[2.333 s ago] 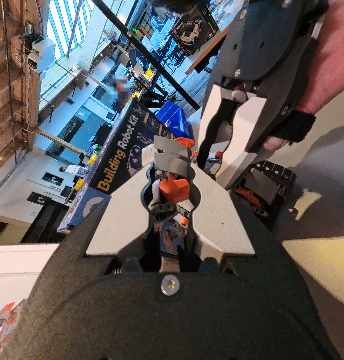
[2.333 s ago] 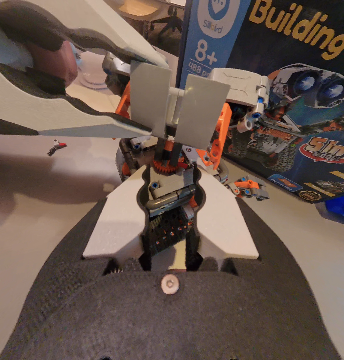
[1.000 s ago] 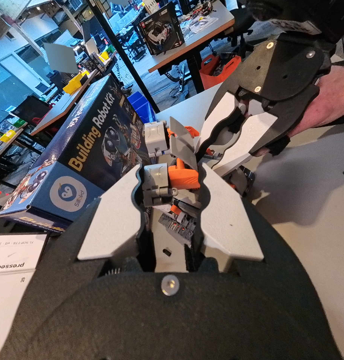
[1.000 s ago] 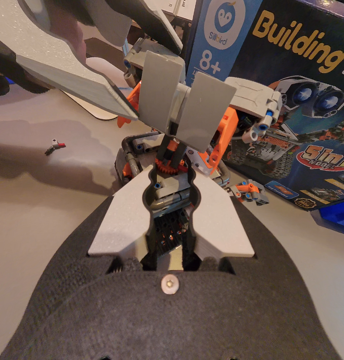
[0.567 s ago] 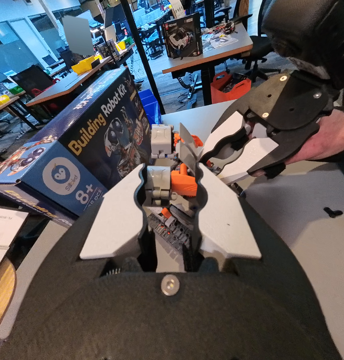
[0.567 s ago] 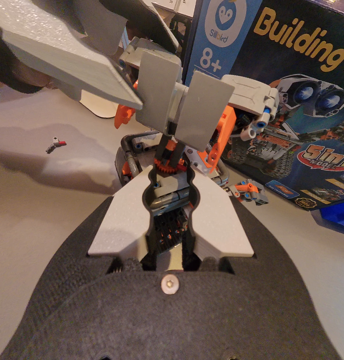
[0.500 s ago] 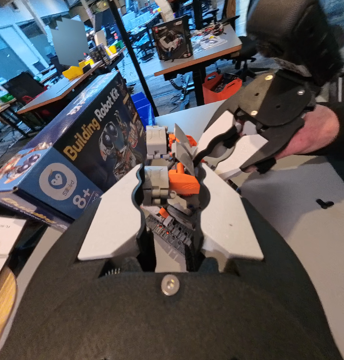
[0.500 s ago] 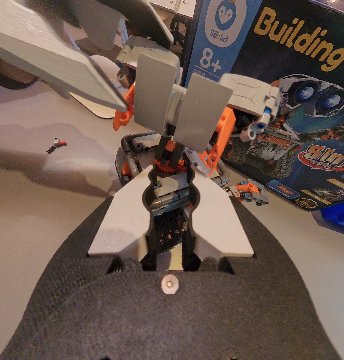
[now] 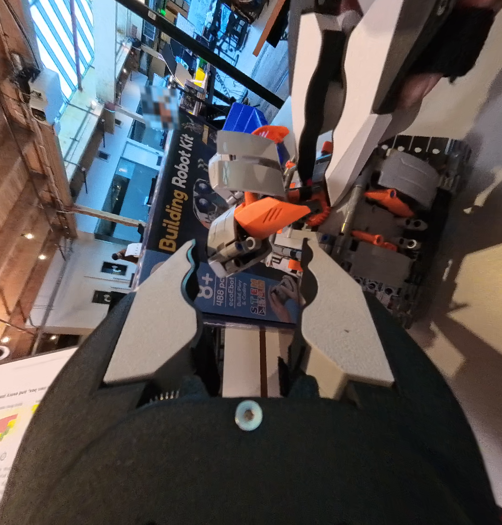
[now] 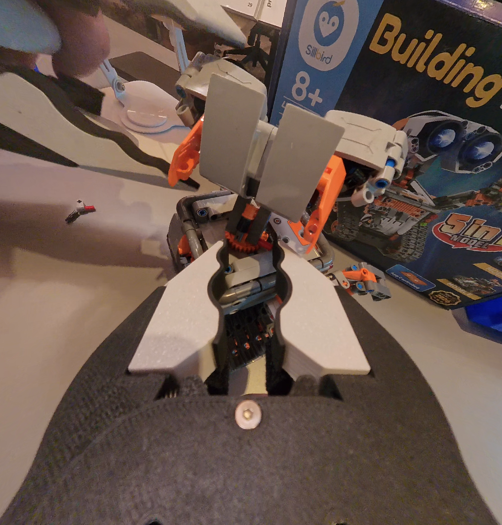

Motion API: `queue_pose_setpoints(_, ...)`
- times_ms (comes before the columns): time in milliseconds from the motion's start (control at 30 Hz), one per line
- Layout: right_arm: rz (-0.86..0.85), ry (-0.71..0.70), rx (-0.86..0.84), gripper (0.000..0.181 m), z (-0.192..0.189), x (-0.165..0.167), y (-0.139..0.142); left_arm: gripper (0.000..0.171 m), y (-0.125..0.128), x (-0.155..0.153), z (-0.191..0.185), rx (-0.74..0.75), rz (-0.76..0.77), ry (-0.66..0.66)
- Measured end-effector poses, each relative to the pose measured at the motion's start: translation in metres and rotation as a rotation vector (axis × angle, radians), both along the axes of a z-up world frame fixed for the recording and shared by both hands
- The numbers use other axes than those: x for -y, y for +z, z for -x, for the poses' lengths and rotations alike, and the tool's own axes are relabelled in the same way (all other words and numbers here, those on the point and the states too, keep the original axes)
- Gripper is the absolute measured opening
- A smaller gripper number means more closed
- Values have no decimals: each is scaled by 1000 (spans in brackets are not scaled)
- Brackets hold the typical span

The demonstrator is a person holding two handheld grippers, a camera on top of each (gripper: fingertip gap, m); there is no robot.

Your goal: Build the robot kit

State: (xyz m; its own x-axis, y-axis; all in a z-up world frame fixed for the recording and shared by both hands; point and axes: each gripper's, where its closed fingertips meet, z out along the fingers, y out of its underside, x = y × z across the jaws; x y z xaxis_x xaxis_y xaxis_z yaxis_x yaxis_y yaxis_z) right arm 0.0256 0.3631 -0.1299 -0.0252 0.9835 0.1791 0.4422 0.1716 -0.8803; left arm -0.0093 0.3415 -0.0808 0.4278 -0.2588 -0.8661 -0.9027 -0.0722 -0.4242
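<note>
Right gripper [image 10: 248, 265] clamped on the grey frame of a brick-built robot model [image 10: 261, 159] on the pale table [image 10: 45, 312], left gripper [image 9: 248, 262] spread wide, gripping nothing, just short of the model's grey-and-orange arm [image 9: 244, 241], dark-blue kit box [image 10: 414, 127] right behind the model, tiny loose connector piece [image 10: 79, 210] apart on its other side.

The left gripper [image 9: 248, 255], which half a second ago was closed on the grey-and-orange arm [image 9: 245, 231] of the brick-built robot [image 10: 261, 204], now has its jaws spread wide, and the arm sits free just above the gap at the centre of the left wrist view. That view has also rolled, so the kit box [image 9: 170, 216] and the hall behind it now run tilted up the left of the frame, and the right gripper [image 9: 320, 181] fills the upper right, much nearer. In the right wrist view the left gripper's fingers [image 10: 82, 142] have drawn back to the upper left, clear of the robot's grey panels [image 10: 269, 153].
</note>
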Motion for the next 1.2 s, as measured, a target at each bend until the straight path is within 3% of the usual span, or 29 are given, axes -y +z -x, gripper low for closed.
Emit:
queue_pose_setpoints(233, 0, 3, -3, 29, 0, -1, 0, 48, 6, -11, 3, -14, -126, 14)
queue_pose_setpoints(1200, 67, 6, 5, 28, 2, 4, -1, 42, 7, -3, 2, 141, -219, 128)
